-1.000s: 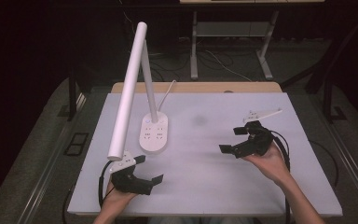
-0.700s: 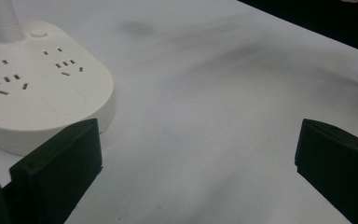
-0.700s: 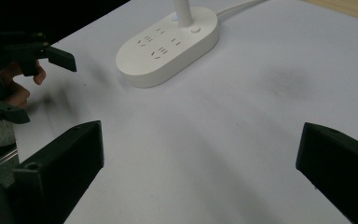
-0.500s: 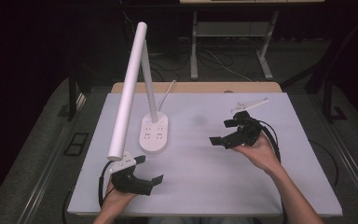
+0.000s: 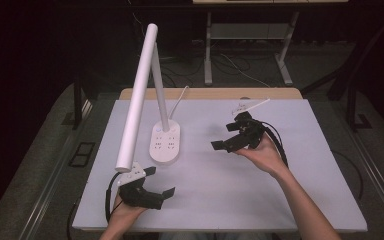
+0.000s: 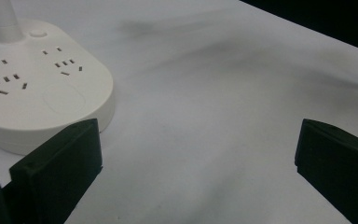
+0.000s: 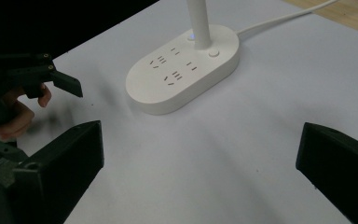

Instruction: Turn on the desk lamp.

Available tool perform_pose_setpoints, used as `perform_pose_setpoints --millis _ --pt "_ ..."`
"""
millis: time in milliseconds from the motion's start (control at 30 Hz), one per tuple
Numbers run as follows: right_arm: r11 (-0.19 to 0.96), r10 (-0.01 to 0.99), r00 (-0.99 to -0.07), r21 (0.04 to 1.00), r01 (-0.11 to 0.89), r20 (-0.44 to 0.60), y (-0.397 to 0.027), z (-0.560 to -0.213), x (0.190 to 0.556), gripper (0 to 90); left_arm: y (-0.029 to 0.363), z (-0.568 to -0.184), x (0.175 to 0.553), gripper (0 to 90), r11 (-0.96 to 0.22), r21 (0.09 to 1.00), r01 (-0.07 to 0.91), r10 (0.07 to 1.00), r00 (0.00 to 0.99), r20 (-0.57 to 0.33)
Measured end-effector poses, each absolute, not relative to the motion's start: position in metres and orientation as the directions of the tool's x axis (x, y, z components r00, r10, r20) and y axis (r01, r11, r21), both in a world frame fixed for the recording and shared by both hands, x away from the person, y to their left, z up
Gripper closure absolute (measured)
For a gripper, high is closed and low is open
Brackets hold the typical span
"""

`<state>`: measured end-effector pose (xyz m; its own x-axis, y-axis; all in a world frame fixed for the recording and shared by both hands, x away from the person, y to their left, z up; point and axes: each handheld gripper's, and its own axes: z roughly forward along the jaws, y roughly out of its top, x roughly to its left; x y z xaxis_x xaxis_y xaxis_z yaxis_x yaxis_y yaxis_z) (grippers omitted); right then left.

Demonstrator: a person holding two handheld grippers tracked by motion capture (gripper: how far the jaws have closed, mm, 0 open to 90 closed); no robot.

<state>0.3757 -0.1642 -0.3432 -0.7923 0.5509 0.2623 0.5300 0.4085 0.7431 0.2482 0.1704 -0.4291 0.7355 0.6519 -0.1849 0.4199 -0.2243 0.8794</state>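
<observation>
Since the earlier frame, the right gripper [image 5: 230, 138] has travelled left toward the one desk lamp [image 5: 165, 145]; the left gripper [image 5: 152, 186] has stayed at the near edge. High view: lamp base on the white table [image 5: 300, 190], left of centre; both grippers spread, empty. Left gripper view: base [image 6: 37, 88] just beyond the left jaw. Right gripper view: base [image 7: 182, 70] ahead, one button [image 7: 213, 53] beside the stem. Judged rigid, smooth, top-heavy; best gripped at the stem.
</observation>
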Motion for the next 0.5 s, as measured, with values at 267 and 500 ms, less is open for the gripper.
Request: perform_pose_setpoints --millis 267,500 --pt "0.390 0.531 -0.794 0.747 0.539 0.296 -0.147 -0.343 0.388 0.4 0.171 -0.429 0.249 0.0 -0.230 0.877 0.422 0.650 0.737 -0.184" --pt "0.392 0.525 -0.797 0.746 0.538 0.299 -0.132 -0.340 0.398 0.4 0.171 -0.429 0.249 0.0 -0.226 0.879 0.420 0.650 0.737 -0.186"
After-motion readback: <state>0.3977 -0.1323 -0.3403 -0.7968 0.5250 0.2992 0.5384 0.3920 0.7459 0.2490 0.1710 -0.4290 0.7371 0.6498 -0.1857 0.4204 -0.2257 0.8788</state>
